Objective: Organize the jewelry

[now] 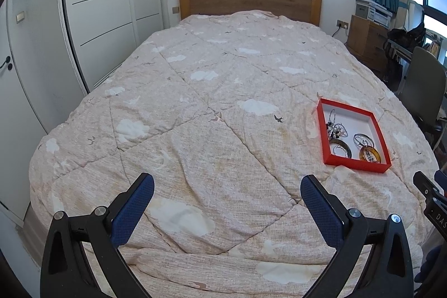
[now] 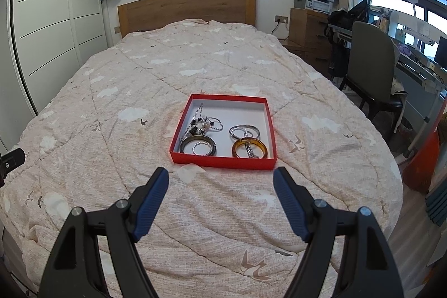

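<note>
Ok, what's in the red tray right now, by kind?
In the shallow red cardboard tray:
Dark grey bangle: 1
Amber translucent bangle: 1
Silver twisted rings: 2
Tangled beaded chain cluster: 1, strands uncountable
Total: 5

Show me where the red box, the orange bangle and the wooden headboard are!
red box [image 2: 223, 160]: right wrist view, on its near outer wall.
orange bangle [image 2: 237, 146]: right wrist view, on its left rim.
wooden headboard [image 2: 190, 7]: right wrist view, on the middle panel.
</note>
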